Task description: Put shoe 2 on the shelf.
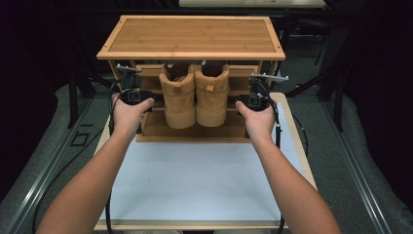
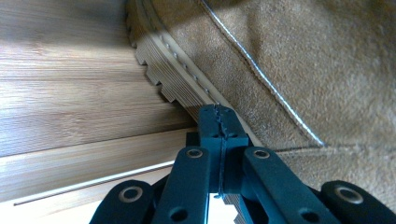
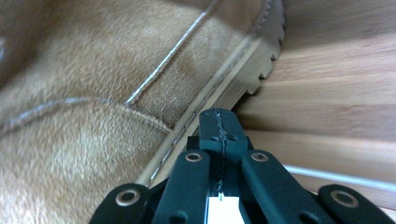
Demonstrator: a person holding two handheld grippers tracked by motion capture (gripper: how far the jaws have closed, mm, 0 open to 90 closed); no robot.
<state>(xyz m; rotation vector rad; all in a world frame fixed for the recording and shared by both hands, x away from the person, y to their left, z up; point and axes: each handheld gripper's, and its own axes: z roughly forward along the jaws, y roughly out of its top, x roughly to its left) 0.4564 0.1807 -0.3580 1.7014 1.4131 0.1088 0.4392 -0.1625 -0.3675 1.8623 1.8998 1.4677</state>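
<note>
A pair of tan suede boots sits on the lower shelf (image 1: pixel 195 130) of a bamboo shoe rack (image 1: pixel 191 35), which stands at the far end of the white worktop (image 1: pixel 195 180). Toes point toward the person. The left boot (image 1: pixel 178 100) and right boot (image 1: pixel 212 97) stand side by side, touching along their inner flanks, both upright under the rack's top board.

Left gripper (image 1: pixel 134 95): held in the left hand (image 1: pixel 127 116), just beside the outer flank of the left boot. In the left gripper view the jaws are pressed together, nothing between them, and the tip (image 2: pixel 219 122) lies against the boot's ridged sole edge (image 2: pixel 173 70) where it meets the shelf board. Suede upper with a white stitch line (image 2: pixel 261 74) to the right of the tip.

Right gripper (image 1: pixel 255 101): held in the right hand (image 1: pixel 259 122), just beside the outer flank of the right boot. In the right gripper view the jaws are likewise closed flat on each other, empty, and the tip (image 3: pixel 219 126) sits at the welt of the sole (image 3: pixel 252 60), with suede to its left and the shelf's wood grain to its right.

Both forearms reach in from the near edge of the worktop, the boots between the two grippers. Black cables trail from each gripper down past the worktop edges.
</note>
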